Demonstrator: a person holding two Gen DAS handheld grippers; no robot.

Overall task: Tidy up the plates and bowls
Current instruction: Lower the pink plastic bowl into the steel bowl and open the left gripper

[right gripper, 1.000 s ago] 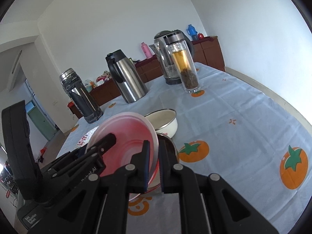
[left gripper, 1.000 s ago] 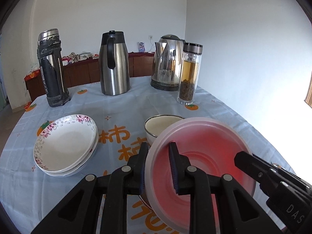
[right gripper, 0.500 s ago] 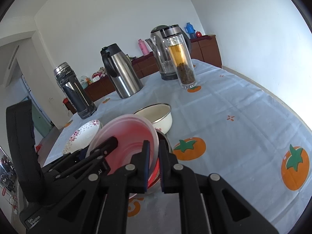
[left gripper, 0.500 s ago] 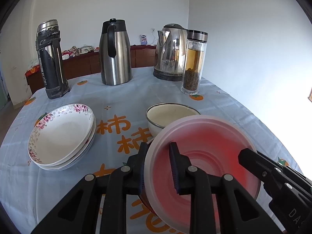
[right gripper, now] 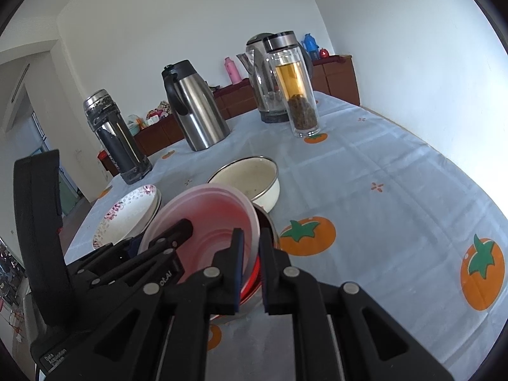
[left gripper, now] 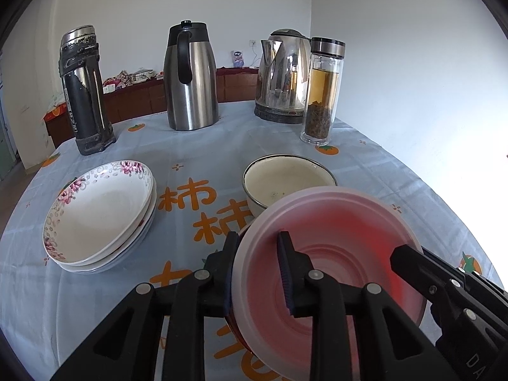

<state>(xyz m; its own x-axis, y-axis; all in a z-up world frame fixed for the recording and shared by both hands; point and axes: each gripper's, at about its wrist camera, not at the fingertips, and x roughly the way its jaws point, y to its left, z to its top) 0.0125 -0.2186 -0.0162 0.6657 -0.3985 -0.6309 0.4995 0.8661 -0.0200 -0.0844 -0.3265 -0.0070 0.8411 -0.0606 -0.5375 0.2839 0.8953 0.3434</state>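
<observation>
A translucent pink plastic bowl [left gripper: 330, 254] is held at both sides, a little above the table, tilted. My left gripper [left gripper: 257, 273] is shut on its near-left rim. My right gripper [right gripper: 250, 266] is shut on its right rim, and the bowl shows in the right wrist view [right gripper: 209, 222]. A red-and-metal dish [right gripper: 268, 228] lies under it. A cream enamel bowl [left gripper: 287, 181] stands just behind. A stack of floral white plates [left gripper: 101, 209] sits to the left.
At the back of the table stand a black-and-steel flask [left gripper: 84, 92], a steel thermos jug [left gripper: 190, 79], an electric kettle [left gripper: 282, 76] and a glass tea bottle [left gripper: 322, 92]. The light blue tablecloth [right gripper: 381, 197] with orange fruit prints spreads to the right. A wall is close on the right.
Both grippers, still holding the pink bowl, have drawn back and up slightly. The cream bowl now shows more fully behind the pink bowl.
</observation>
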